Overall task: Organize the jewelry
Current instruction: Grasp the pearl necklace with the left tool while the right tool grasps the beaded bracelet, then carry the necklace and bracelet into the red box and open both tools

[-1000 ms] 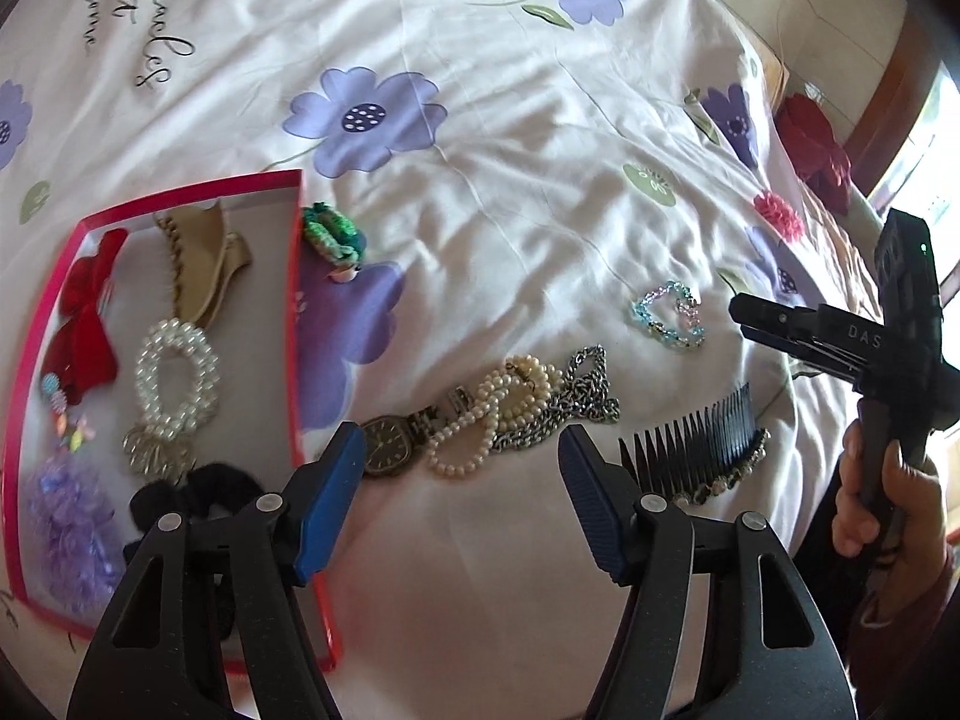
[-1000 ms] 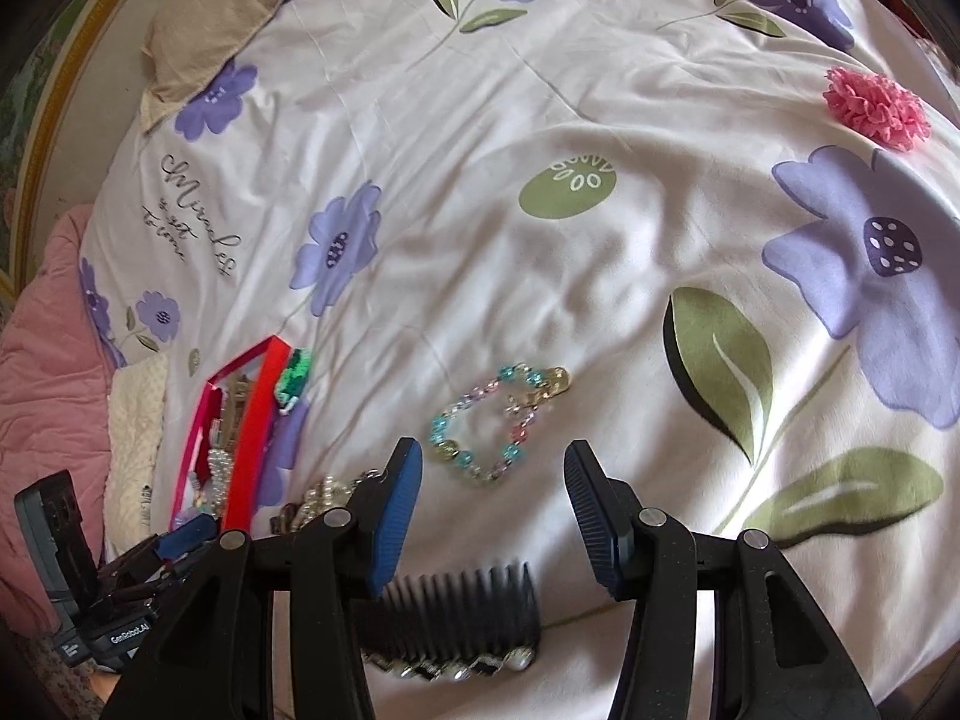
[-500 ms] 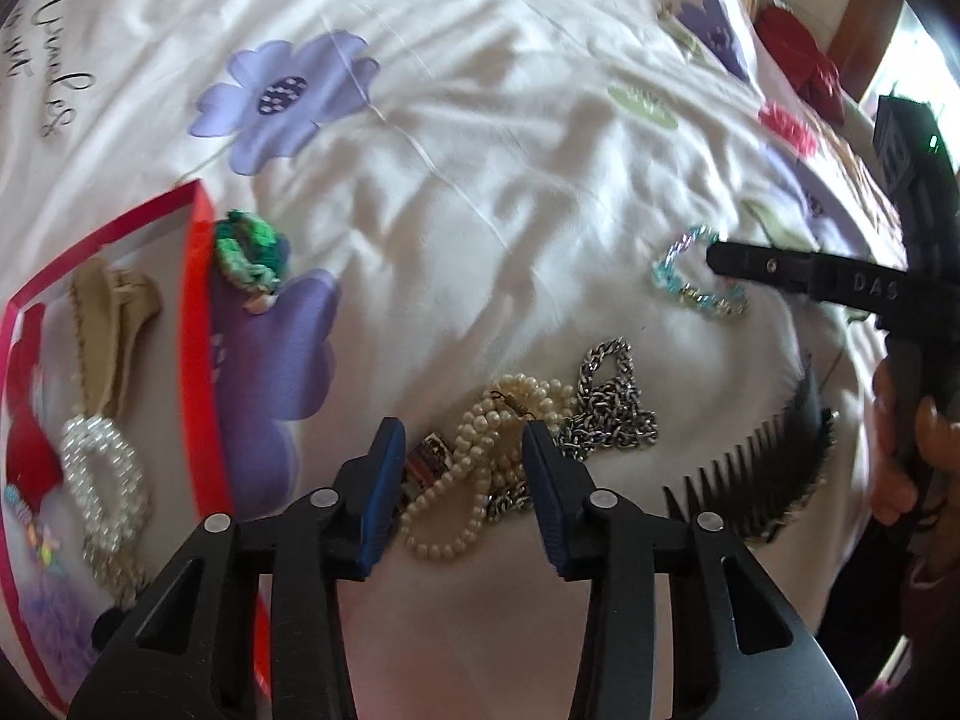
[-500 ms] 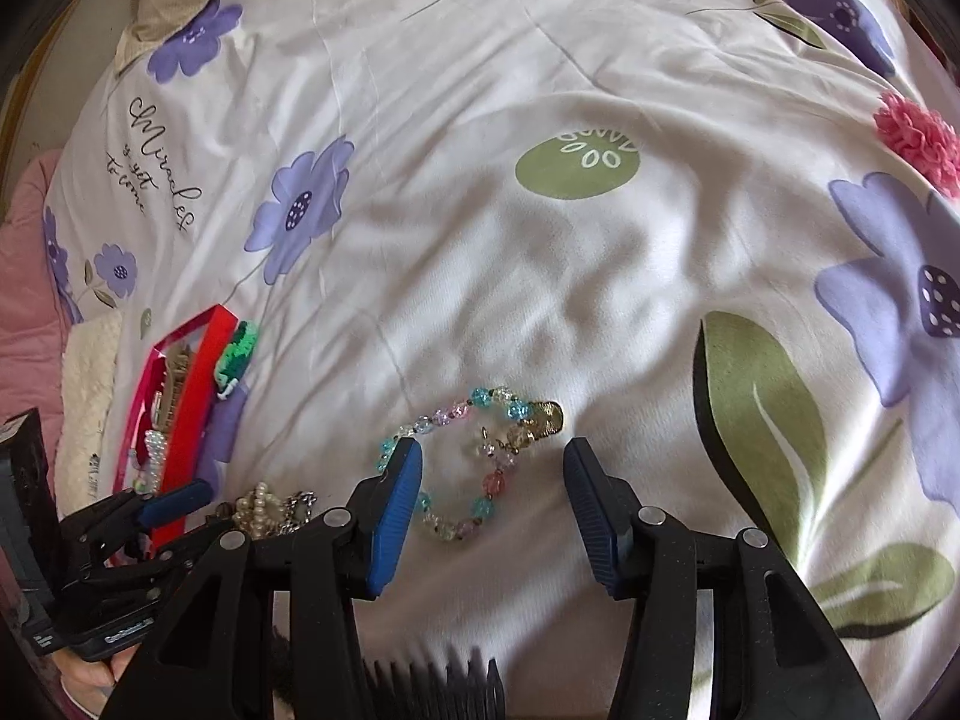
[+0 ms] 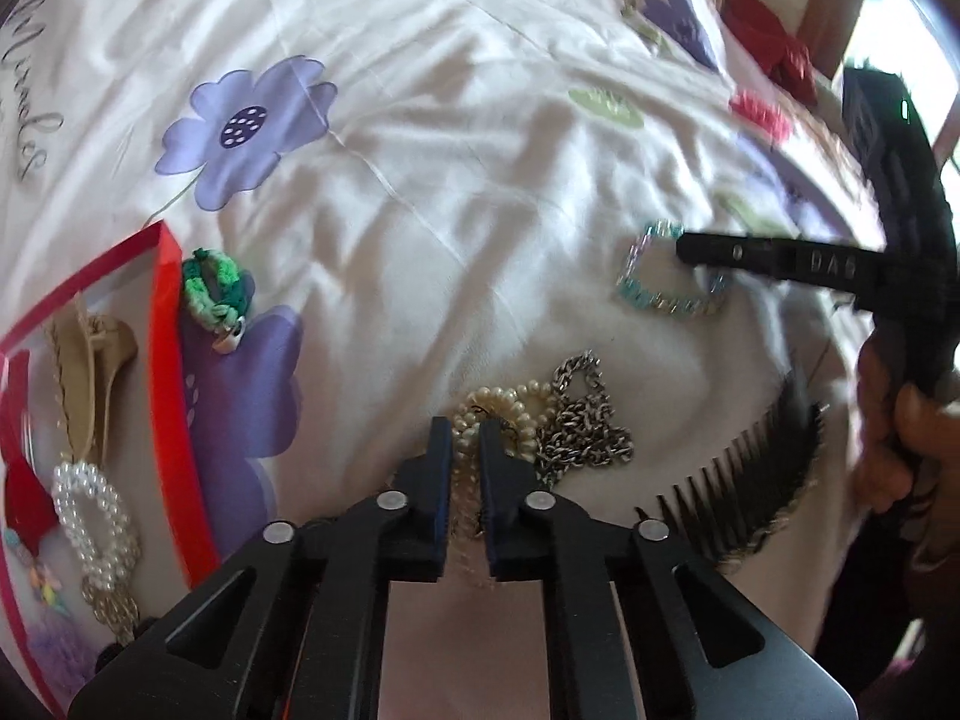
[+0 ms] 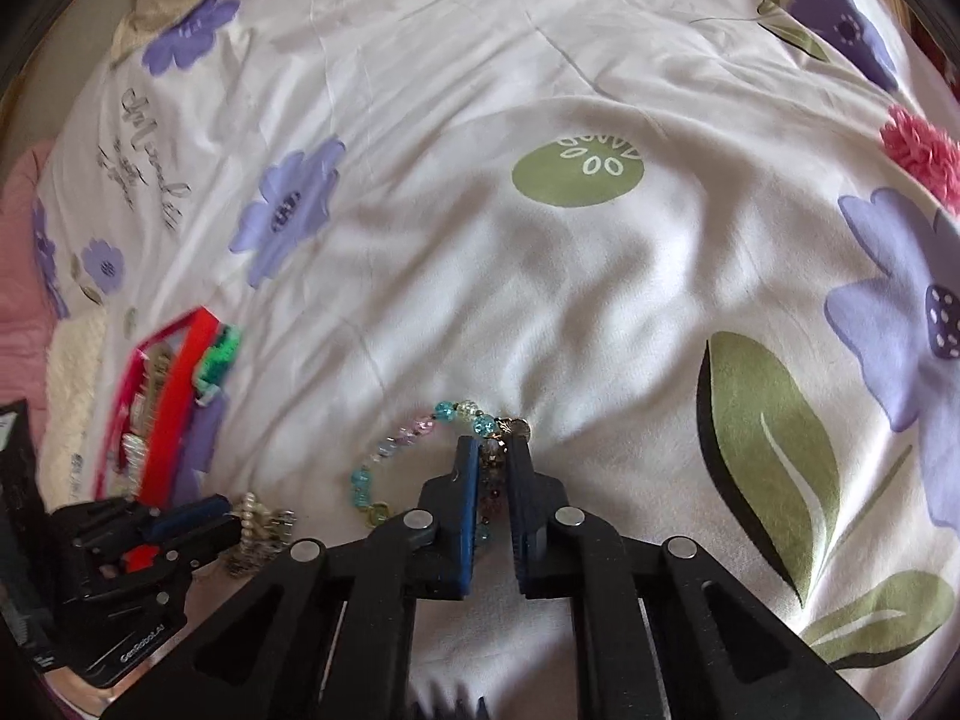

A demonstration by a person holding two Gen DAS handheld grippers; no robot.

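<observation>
A: Your left tool (image 5: 465, 441) has just been closing; its jaws now pinch the pearl necklace (image 5: 510, 414), which lies on the flowered bedsheet (image 5: 450, 180) tangled with a silver chain (image 5: 585, 426), a black hair comb (image 5: 744, 486) to its right.

B: And your right tool (image 6: 493, 461)?

A: Also just been closing, now clamped on the near-right side of the beaded bracelet (image 6: 384, 468), farther right on the sheet.

B: Where is the tray?

A: The red-rimmed tray (image 5: 171, 396) sits at left, a pearl bracelet (image 5: 90, 510) inside, a green knitted band (image 5: 216, 288) just outside its right rim.
</observation>
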